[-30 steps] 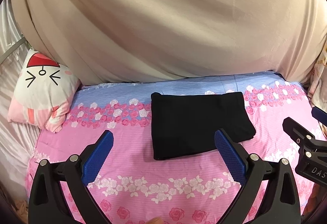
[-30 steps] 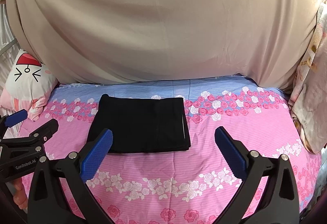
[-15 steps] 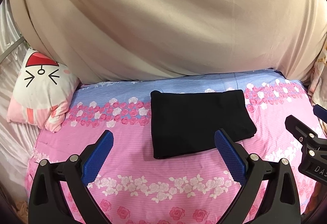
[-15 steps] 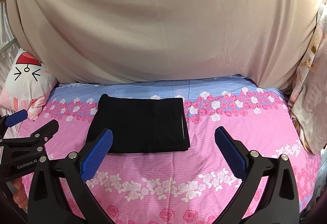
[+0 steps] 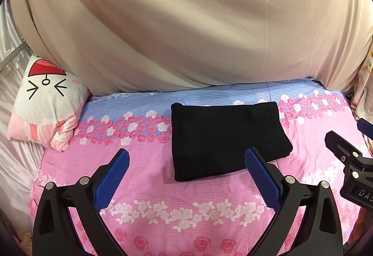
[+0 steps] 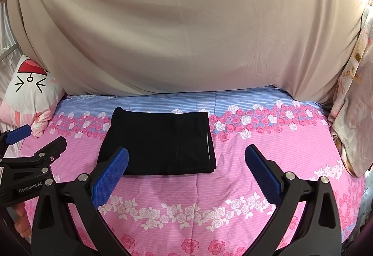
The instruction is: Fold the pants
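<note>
The black pants [image 5: 223, 139] lie folded into a flat rectangle on the pink and blue floral bedsheet [image 5: 186, 197]. In the right wrist view the same pants [image 6: 160, 141] rest left of centre, with a seam line and a pale edge showing on their right side. My left gripper [image 5: 186, 158] hovers open in front of the pants, holding nothing. My right gripper [image 6: 186, 155] is open and holds nothing as well, above the sheet near the pants' front right corner. Each gripper also appears at the edge of the other's view.
A white and pink cat-face pillow [image 5: 44, 102] sits at the back left of the bed. A beige curtain [image 5: 186, 22] hangs along the far side. A pale floral cloth [image 6: 352, 104] drapes at the right edge. A metal rail [image 5: 11, 55] shows far left.
Both grippers have drawn back and up very slightly, staying open. The folded pants have not moved.
</note>
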Tool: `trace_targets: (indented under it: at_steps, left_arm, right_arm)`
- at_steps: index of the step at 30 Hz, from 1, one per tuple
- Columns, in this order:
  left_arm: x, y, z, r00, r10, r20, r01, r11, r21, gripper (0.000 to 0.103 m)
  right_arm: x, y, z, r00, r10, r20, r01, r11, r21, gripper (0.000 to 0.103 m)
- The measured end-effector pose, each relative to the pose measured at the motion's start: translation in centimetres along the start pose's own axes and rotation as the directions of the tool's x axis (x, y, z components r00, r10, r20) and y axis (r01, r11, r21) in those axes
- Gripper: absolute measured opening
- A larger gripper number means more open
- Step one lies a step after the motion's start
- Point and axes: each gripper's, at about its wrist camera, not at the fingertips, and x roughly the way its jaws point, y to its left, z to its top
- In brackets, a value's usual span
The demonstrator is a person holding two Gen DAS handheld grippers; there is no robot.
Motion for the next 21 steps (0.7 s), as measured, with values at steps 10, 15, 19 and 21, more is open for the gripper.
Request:
trace_targets:
  at_steps: [10,15,19,21]
  left_arm:
    - [0.05,-0.07,-0.07,1.000,-0.005,-0.002,0.005,1.000,0.002,0.098]
    - [0.07,-0.09,-0.11,1.000,0.001,-0.002,-0.001,1.000,0.000,0.098]
    - [0.01,0.10,-0.31,1.000,0.011,0.005,-0.010,1.000,-0.011,0.098]
    - [-0.04,0.13,-0.49,0.999,0.030,0.015,-0.029,0.999,-0.016,0.098]
  right_arm:
    - [0.07,-0.04,0.03,1.000,-0.001,-0.003,0.001,1.000,-0.002,0.098]
    - [0.08,-0.05,0.01,1.000,-0.002,-0.004,0.002,1.000,-0.001,0.098]
    - [0.22,-0.17,-0.04,1.000,-0.001,-0.007,0.001,1.000,-0.003,0.098]
    - [0.25,-0.21,-0.05,1.000,0.001,-0.008,-0.001,1.000,-0.004,0.098]
